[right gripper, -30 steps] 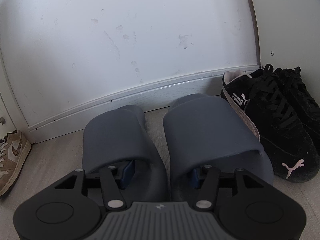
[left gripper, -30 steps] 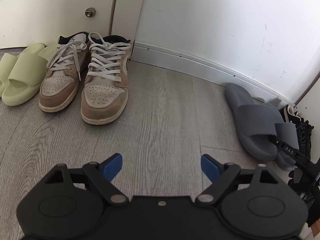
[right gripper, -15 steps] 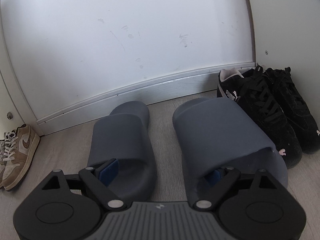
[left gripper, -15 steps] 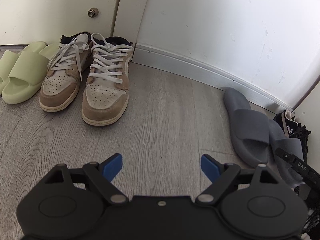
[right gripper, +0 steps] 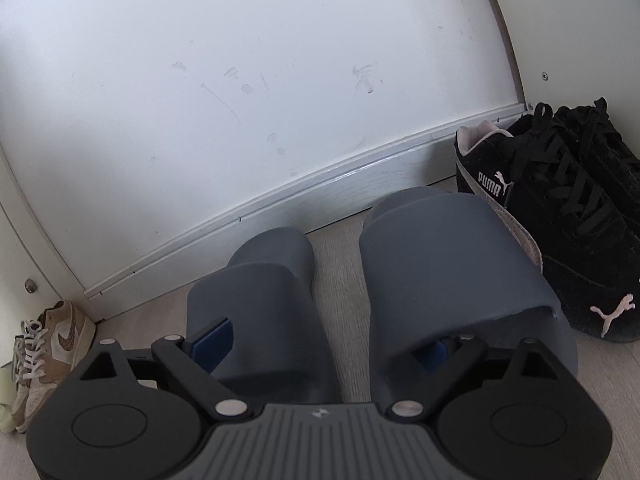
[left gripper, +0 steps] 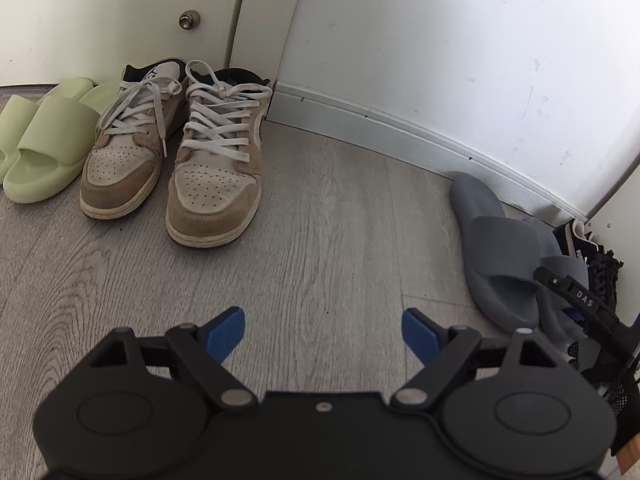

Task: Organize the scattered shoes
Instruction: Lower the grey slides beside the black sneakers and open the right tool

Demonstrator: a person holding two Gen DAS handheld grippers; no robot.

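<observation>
Grey wood-grain plank floor (left gripper: 332, 216) runs to a white skirting board and a scuffed white wall (right gripper: 248, 80).

Four pairs of shoes line the wall. At far left lie two pale green slides (left gripper: 44, 148), smooth moulded foam with broad rounded straps. Just beside them stand two tan sneakers (left gripper: 216, 168), suede with perforated white toes and loose grey-white laces. Well apart to the right sit two grey slides (right gripper: 260, 304), matte, thick and rounded, side by side with their heels near the skirting board. Against the right one rest two black sneakers (right gripper: 560, 216), nappy suede with black laces and a pale side stripe, the nearer one marked PUMA.

The left tool (left gripper: 322, 334) hangs over bare floor, its blue-padded fingers spread wide with nothing between them. The right tool (right gripper: 320, 344) is spread wide too, one blue pad over each grey slide at the strap's near opening; it grips nothing.
</observation>
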